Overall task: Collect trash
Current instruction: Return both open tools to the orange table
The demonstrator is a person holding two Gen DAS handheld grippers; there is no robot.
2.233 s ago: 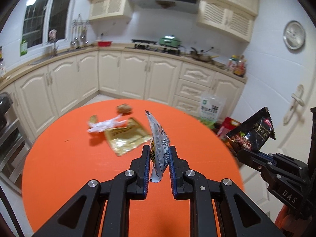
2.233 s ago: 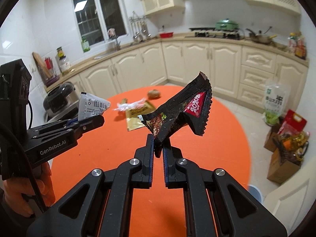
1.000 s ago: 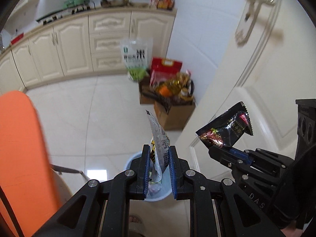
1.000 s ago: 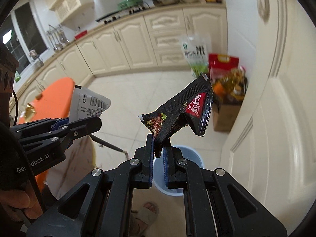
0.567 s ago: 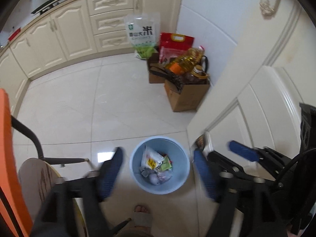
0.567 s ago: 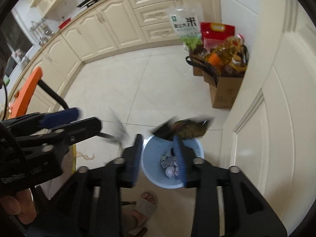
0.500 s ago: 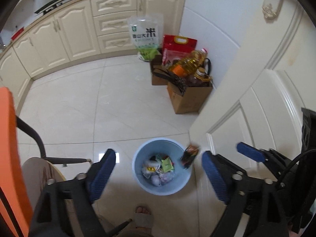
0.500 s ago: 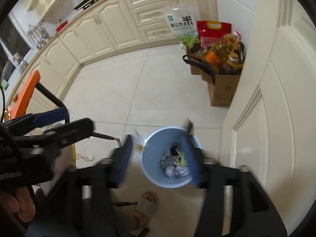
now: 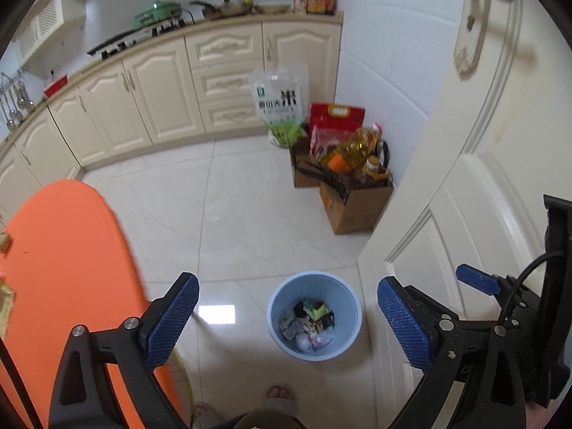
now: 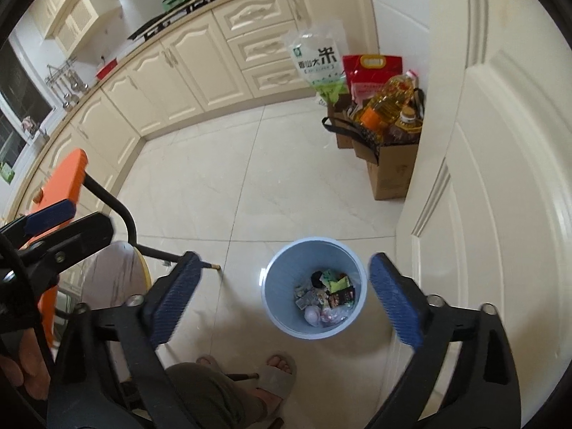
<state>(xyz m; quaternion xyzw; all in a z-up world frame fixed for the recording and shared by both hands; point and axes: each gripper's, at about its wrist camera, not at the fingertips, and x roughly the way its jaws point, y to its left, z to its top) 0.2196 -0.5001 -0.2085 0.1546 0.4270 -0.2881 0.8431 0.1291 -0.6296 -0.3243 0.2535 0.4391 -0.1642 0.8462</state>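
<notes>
My left gripper (image 9: 287, 316) hangs above the blue trash bin (image 9: 348, 295); jaws opening wide, nothing between them. The wrappers (image 9: 307, 323) lie inside the bin, on the tiled floor beside the door (image 9: 482, 186). My right gripper (image 10: 282, 295): jaws likewise opening wide, empty, over the same bin (image 10: 277, 286).

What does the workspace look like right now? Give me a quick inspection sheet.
Surface: orange table at left; pale tiled floor.
Job's things: blue bin on the floor, wrappers inside.
Clutter: cardboard box with oil bottle and bags by the door.
Grippers: left hand-held gripper and right hand-held gripper opening, nothing between the jaws.
Cables: black cable on the right hand-held gripper.
Surroundings: cream cabinets, door, sandalled feet.
</notes>
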